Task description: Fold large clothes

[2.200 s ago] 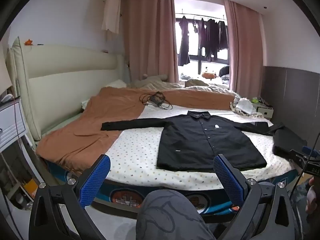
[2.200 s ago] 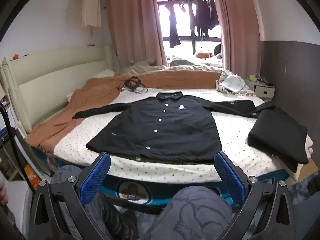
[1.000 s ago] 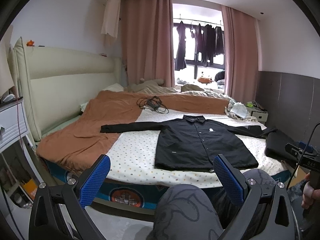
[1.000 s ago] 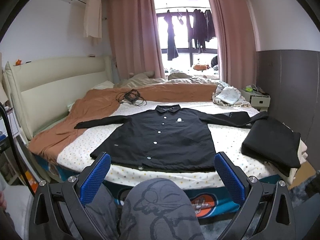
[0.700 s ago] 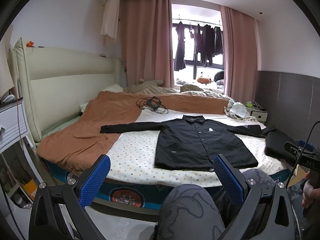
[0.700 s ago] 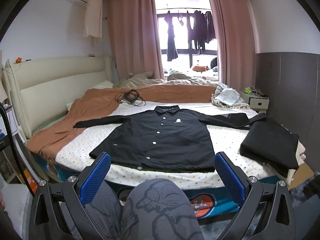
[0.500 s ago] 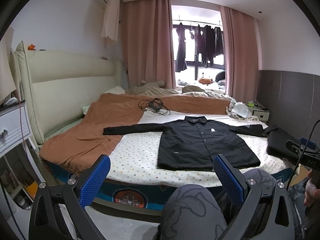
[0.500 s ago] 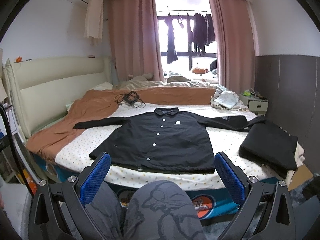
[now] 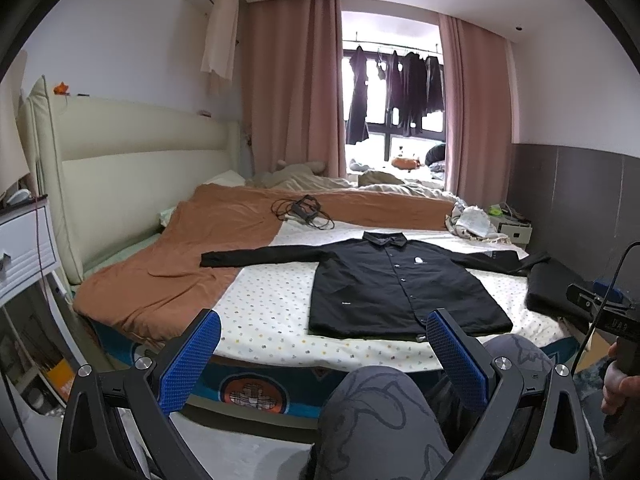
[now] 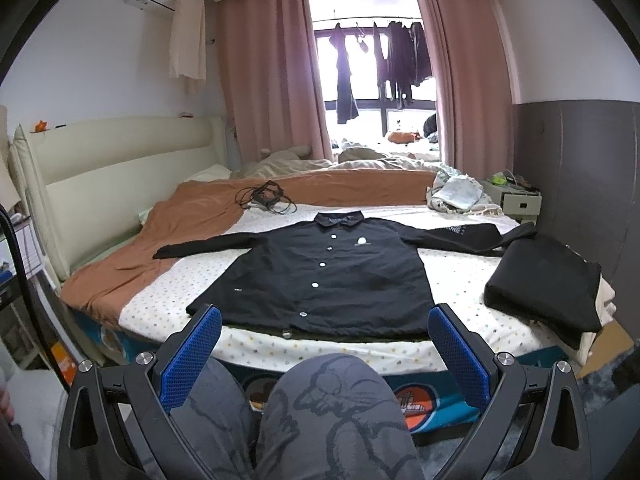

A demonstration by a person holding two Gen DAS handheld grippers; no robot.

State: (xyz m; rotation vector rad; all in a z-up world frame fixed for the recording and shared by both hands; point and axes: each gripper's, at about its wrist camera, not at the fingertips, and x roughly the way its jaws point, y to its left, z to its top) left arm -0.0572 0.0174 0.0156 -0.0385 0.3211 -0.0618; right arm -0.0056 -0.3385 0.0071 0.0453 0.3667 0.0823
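Note:
A black button-up jacket (image 9: 394,286) lies flat and face up on the bed, sleeves spread to both sides; it also shows in the right wrist view (image 10: 328,276). My left gripper (image 9: 323,348) is open and empty, held off the bed's near edge above a knee. My right gripper (image 10: 325,346) is open and empty too, in front of the jacket's hem and not touching it.
A folded black garment (image 10: 548,280) lies on the bed's right side. An orange blanket (image 9: 192,256) covers the left part of the bed. A tangle of cables (image 9: 302,210) lies past the collar. A white nightstand (image 9: 24,244) stands at left. The person's knee (image 10: 332,400) is below the grippers.
Both grippers have pulled back a little from the bed and tilted up, then drifted slightly. The jacket has not moved. Both grippers stay open.

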